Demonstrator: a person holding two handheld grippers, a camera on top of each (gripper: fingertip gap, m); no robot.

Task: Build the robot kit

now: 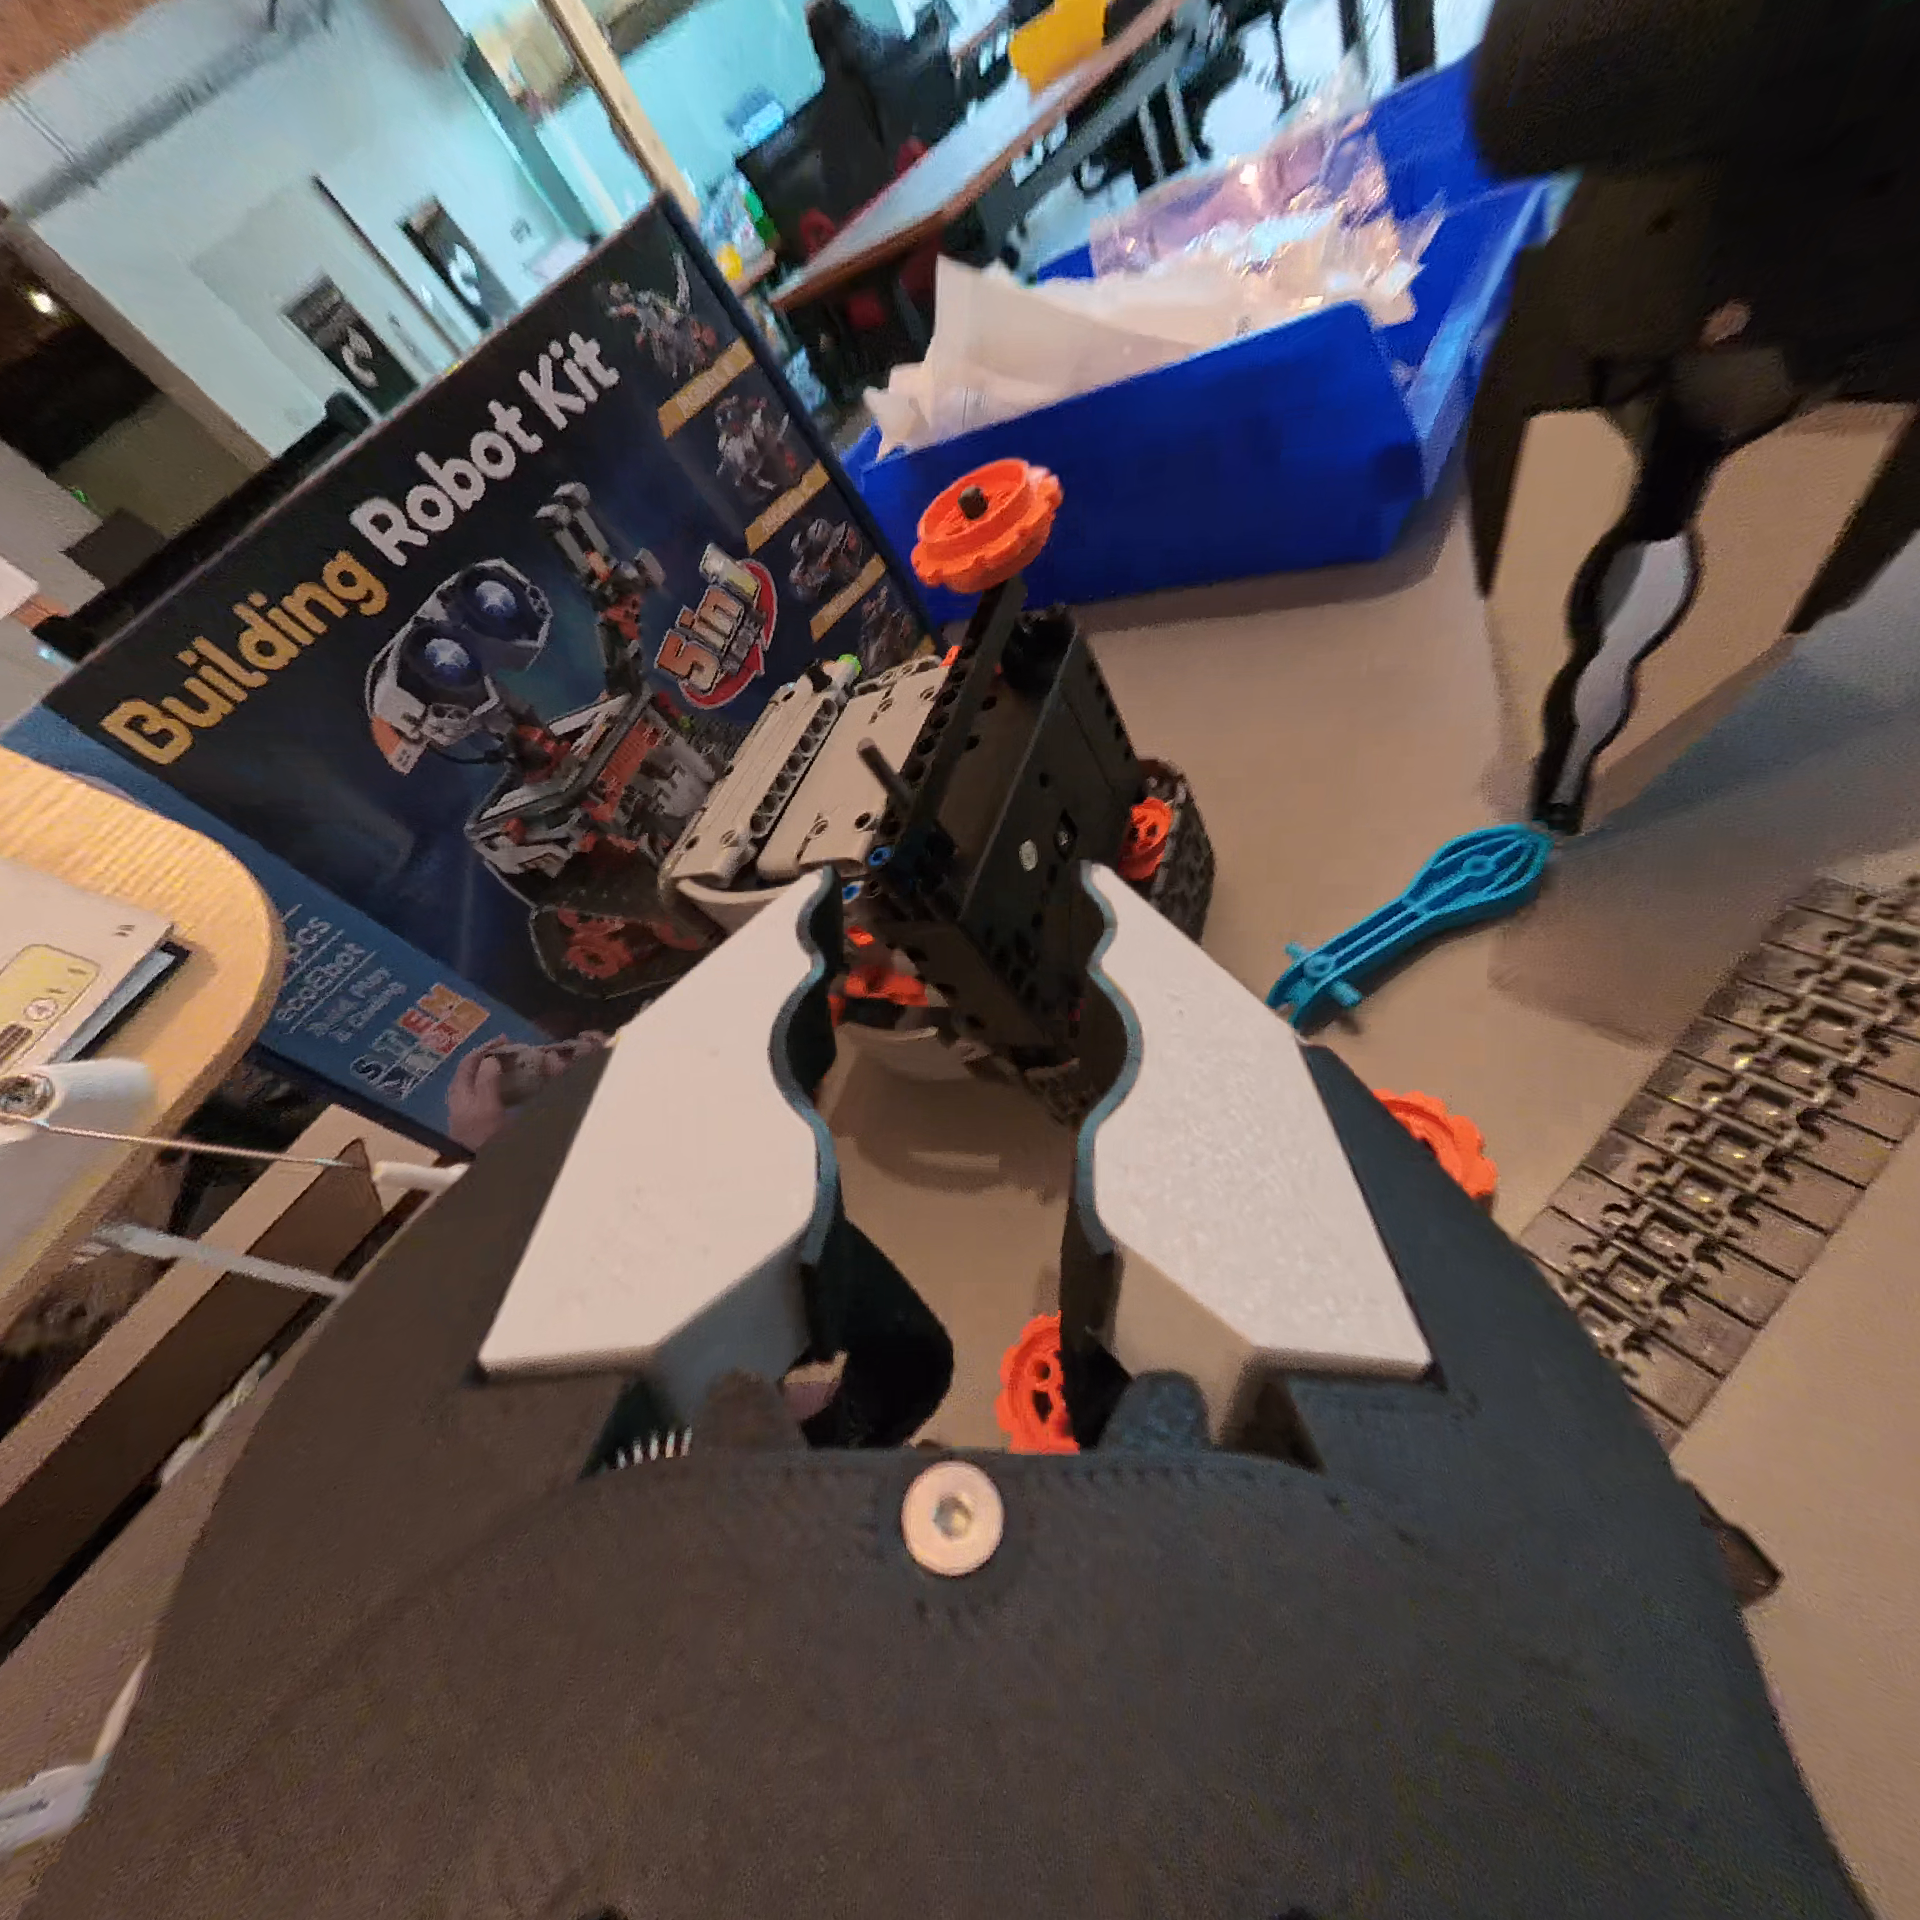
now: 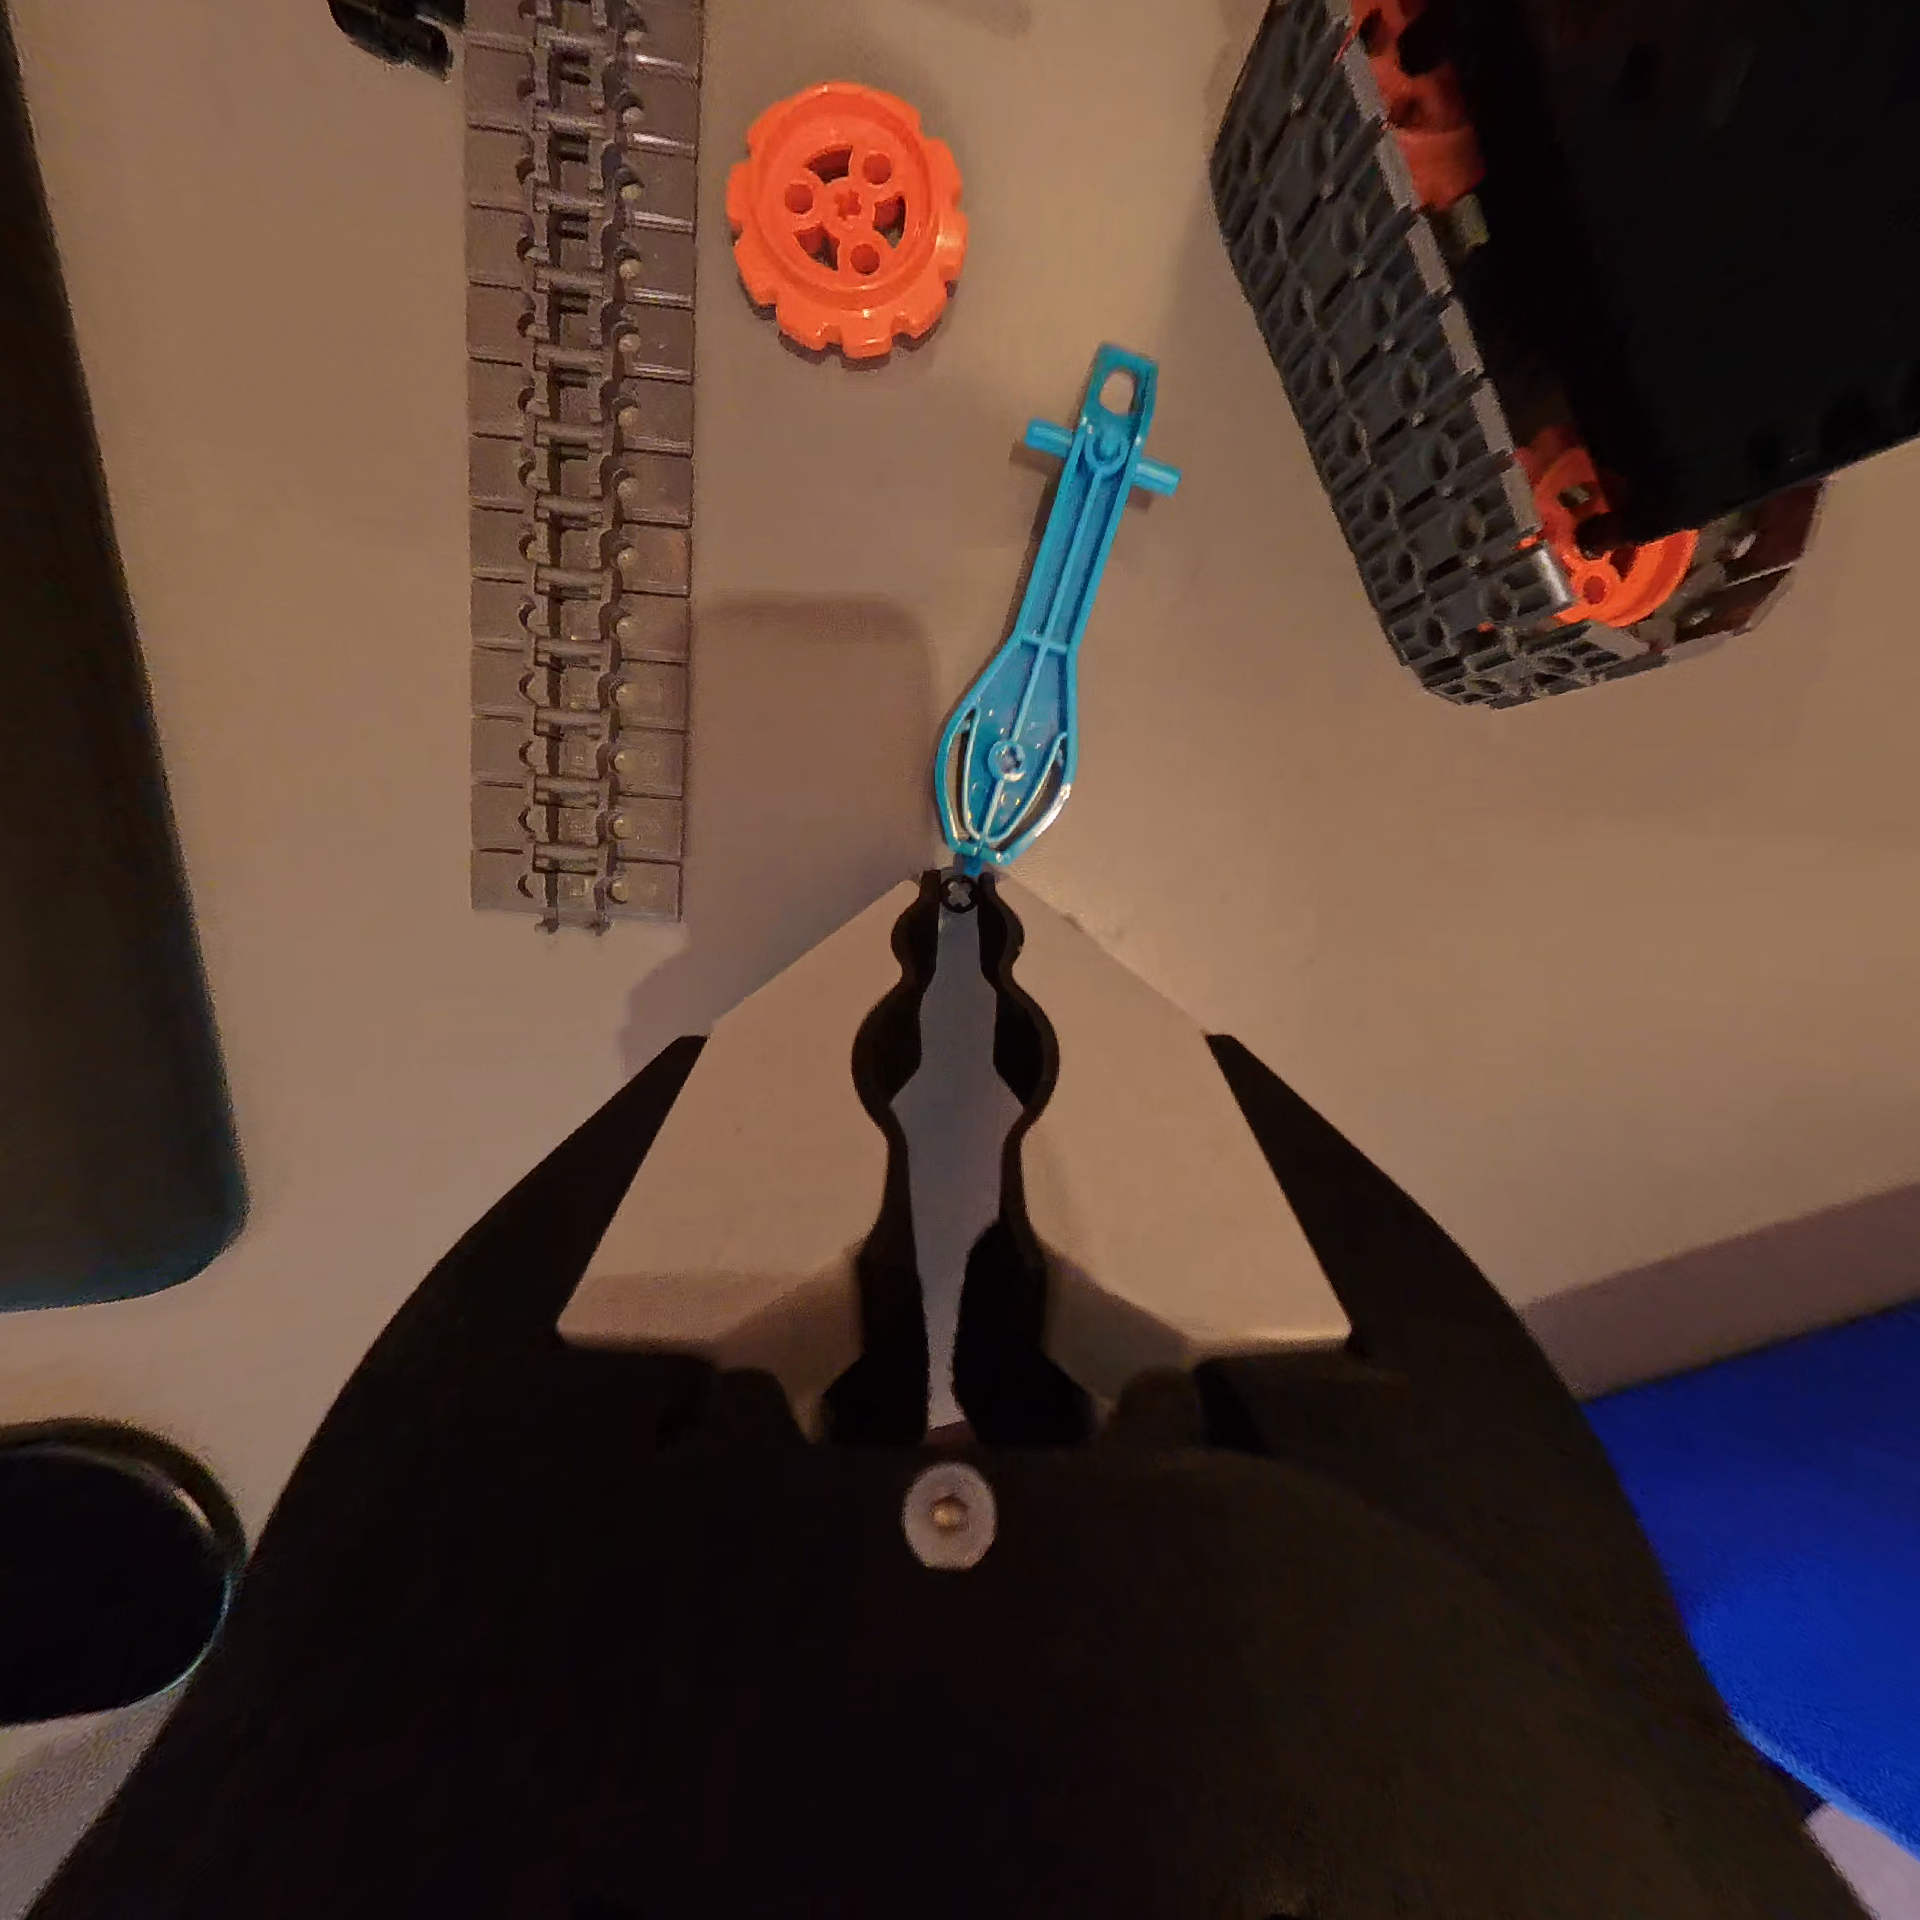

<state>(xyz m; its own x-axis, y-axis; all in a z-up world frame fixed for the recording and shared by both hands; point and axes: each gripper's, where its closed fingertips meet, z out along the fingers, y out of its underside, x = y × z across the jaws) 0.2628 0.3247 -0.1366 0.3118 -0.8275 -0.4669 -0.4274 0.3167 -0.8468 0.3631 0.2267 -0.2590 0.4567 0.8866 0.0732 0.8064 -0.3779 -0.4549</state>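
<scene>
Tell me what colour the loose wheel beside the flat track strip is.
Orange; the loose wheel shows best in the right wrist view, right of the grey track strip.

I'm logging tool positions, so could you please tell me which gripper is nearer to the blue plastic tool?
Right. The right gripper is at the blue plastic tool's end; the left gripper clamps the black robot model beside it.

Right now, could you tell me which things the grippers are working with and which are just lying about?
In hand: left gripper clamps tracked robot model; right gripper pinches small black pin, beside blue tool.
Lying about: orange wheel, grey track strip, kit box, blue bin.
</scene>
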